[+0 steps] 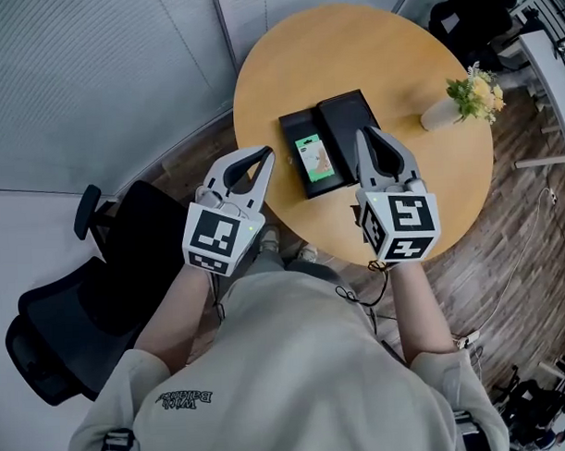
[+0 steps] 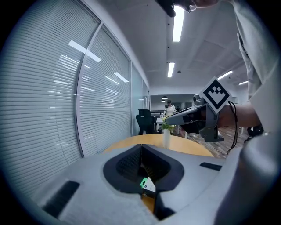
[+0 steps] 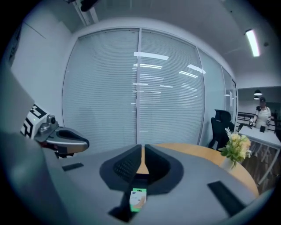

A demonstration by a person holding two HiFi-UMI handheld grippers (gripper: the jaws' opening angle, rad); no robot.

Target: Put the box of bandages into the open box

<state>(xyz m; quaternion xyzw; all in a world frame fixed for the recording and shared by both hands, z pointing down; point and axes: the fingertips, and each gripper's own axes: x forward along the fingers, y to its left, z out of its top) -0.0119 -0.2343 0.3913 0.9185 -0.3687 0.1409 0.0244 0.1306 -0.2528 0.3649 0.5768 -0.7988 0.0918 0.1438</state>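
Fingers on the left gripper (image 1: 263, 158) and right gripper (image 1: 364, 136) pinch together, empty. The small green-and-white cardboard bandage box (image 1: 313, 159) seemingly lies in the left half of the black rectangular open box (image 1: 351, 116); withdraw without nudging it.

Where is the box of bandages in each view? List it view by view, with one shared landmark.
Head view: box of bandages lies in the open box, table centre.
Left gripper view: box of bandages, low, just right of centre.
Right gripper view: box of bandages, bottom centre.
Shared landmark: vase of flowers.
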